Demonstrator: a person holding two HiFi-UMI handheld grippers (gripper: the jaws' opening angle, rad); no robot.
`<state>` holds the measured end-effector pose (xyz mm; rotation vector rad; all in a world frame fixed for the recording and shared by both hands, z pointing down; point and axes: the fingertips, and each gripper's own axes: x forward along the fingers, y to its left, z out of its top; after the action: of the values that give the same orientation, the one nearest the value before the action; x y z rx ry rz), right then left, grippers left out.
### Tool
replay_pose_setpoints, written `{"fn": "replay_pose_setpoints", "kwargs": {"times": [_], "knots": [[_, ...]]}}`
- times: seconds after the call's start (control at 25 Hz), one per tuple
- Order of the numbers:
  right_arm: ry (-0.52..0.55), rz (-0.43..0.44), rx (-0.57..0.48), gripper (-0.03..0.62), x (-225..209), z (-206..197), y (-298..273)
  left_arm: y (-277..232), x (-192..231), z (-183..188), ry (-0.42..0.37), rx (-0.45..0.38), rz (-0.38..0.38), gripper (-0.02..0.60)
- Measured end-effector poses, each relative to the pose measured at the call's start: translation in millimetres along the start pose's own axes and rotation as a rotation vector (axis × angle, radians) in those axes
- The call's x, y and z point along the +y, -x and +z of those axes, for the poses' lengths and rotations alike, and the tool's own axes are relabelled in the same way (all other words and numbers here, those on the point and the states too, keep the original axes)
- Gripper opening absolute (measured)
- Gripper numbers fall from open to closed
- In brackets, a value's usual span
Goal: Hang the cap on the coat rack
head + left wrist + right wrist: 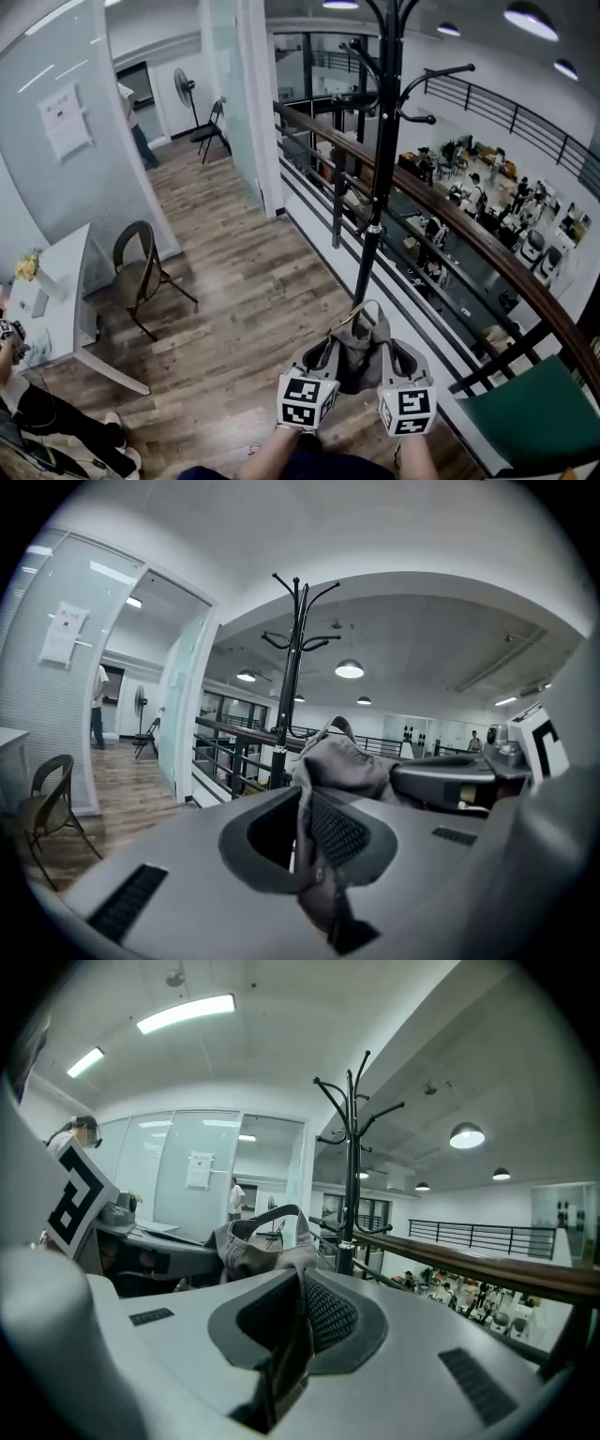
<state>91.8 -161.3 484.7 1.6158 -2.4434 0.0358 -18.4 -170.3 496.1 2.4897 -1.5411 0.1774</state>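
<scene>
The grey cap (356, 349) is held in the air between the two claws, low in the head view and just short of the foot of the coat rack (384, 141). The left claw (325, 359) is clamped on the cap's left edge. In the left gripper view its jaws pinch a fold of the fabric (342, 766), which bunches up past the claw tips (305, 829). The right claw (392, 359) is likewise closed on the cap's right edge, with cloth (258, 1246) caught between its jaws (300, 1321). The cap therefore spans side to side between the claws, and its thin strap loop arches up at the far side, pointing toward the black pole of the rack. The rack stands upright by the wooden railing (487, 248) on the plank floor (234, 300), its hooks well above the cap.
</scene>
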Motion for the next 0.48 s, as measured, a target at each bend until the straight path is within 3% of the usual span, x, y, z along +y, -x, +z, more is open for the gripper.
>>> {"fn": "replay_pose_setpoints", "kwargs": {"times": [0.32, 0.48], "knots": [[-0.021, -0.077, -0.017, 0.034, -5.5, 20.8, -45.9, -38.7, 34.1, 27.4, -0.015, -0.012, -0.070, 0.031], [-0.001, -0.070, -0.052, 0.034, -0.3, 49.2, -63.6, -48.5, 53.5, 48.8, -0.009, -0.029, -0.110, 0.031]]}}
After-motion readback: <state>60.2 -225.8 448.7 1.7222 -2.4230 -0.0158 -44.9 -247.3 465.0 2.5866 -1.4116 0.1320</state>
